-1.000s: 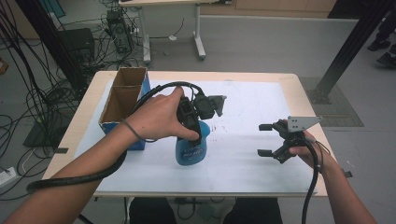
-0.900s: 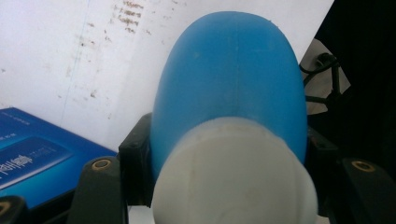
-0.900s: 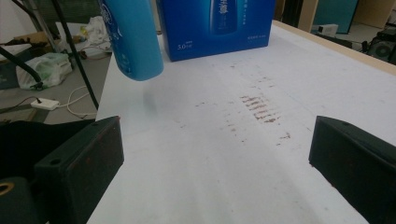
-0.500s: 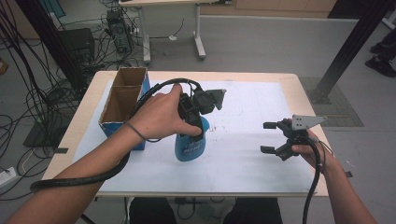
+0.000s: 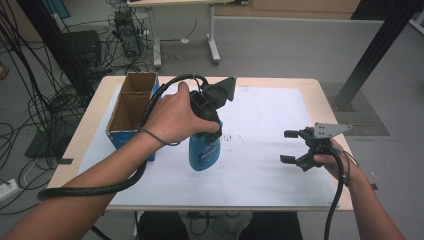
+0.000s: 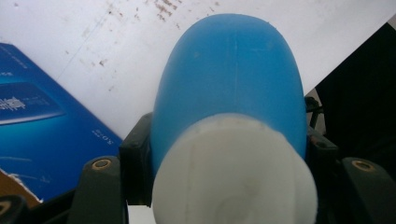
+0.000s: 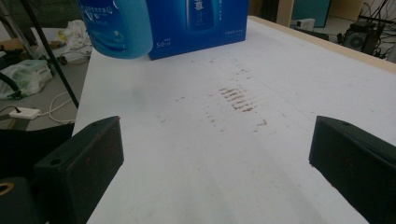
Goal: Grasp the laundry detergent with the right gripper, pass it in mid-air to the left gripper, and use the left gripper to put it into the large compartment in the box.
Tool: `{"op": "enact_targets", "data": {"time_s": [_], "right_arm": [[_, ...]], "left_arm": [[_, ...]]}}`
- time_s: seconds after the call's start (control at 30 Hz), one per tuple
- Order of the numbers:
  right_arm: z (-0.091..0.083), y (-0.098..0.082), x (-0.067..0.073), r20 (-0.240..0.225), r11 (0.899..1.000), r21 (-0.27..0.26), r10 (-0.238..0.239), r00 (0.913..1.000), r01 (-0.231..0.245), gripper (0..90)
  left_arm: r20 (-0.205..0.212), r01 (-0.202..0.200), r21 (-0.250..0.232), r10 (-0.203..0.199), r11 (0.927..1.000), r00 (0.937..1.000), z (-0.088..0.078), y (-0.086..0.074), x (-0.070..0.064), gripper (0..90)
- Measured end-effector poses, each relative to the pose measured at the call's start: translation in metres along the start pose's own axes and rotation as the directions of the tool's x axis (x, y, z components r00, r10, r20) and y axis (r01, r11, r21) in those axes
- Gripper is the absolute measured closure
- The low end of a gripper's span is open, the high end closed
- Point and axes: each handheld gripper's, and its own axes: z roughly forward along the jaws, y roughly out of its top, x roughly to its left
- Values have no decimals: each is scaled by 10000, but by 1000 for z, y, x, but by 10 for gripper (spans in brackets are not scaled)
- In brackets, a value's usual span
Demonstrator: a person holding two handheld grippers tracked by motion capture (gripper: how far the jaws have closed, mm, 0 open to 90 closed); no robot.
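Observation:
A blue bottle point(image 5: 204, 152) with a white cap point(image 6: 233, 172) hangs a little above the white table cover, tilted slightly. My left gripper point(image 5: 206, 129) is shut on its neck just under the cap, and the person's left hand covers most of the gripper. In the left gripper view the bottle point(image 6: 229, 84) sits between the two jaws, pointing down at the table. In the right gripper view the bottle's base point(image 7: 116, 28) floats at the upper left. My right gripper point(image 5: 285, 146) is at the table's right side, open and empty point(image 7: 215, 158).
An open cardboard box with blue sides point(image 5: 131, 112) stands at the table's left, close beside the bottle point(image 7: 201, 21). Brown scuff marks point(image 7: 238, 100) stain the white cover point(image 5: 260, 115) at mid-table. A black cable loops from the left gripper around the forearm.
The left hand has lifted the bottle slightly, so its base now hangs just off the cover. The right gripper has stayed open and has hardly moved.

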Motion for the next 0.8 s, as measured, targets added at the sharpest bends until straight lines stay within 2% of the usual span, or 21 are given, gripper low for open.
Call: {"op": "enact_targets", "data": {"time_s": [0.23,0.8], "right_arm": [[0,-1,1,36,10000,-4,52,10000,-52,30],[3,3,3,142,9999,-149,-72,9999,74,30]], "left_arm": [[-44,287,-52,-287,9996,9996,-10,-1,4,377],[-123,455,-75,-456,9989,9989,-43,3,7,377]]}}
